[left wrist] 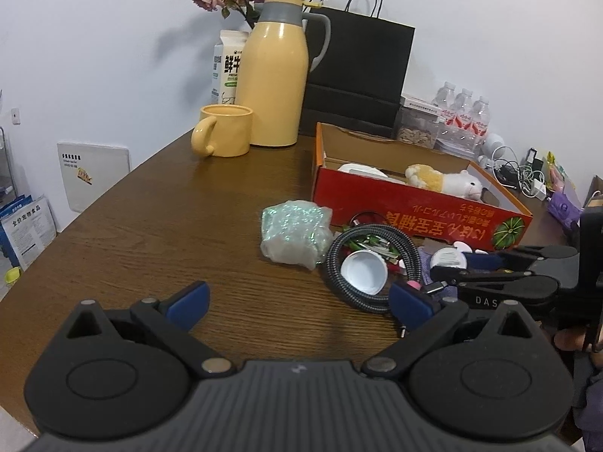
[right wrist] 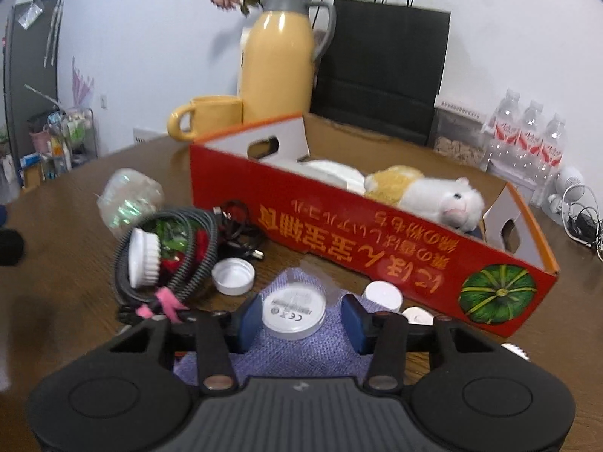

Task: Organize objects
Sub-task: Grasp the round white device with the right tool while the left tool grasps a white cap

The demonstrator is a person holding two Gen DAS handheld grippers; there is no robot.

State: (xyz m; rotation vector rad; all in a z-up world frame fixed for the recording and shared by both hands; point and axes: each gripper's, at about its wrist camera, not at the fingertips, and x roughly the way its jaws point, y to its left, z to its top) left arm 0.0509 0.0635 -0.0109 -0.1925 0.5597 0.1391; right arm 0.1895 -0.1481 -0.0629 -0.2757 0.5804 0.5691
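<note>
The right claw (right wrist: 301, 318) stands half spread around a white round disc (right wrist: 294, 310) on a purple cloth (right wrist: 301, 354); its left pad seems to touch the disc, the right pad does not. Only this view shows that gap. The red box (right wrist: 377, 241) is just beyond. The left claw (left wrist: 299, 303) is spread wide over bare table (left wrist: 150, 226), with a coiled cable (left wrist: 373, 260) ahead to its right.

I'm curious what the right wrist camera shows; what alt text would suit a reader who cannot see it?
The right gripper has its blue jaws on either side of a round white disc lying on a purple knitted cloth, one jaw not yet touching. Behind stand a red cardboard box holding a plush toy, a coiled cable and a yellow jug.
</note>
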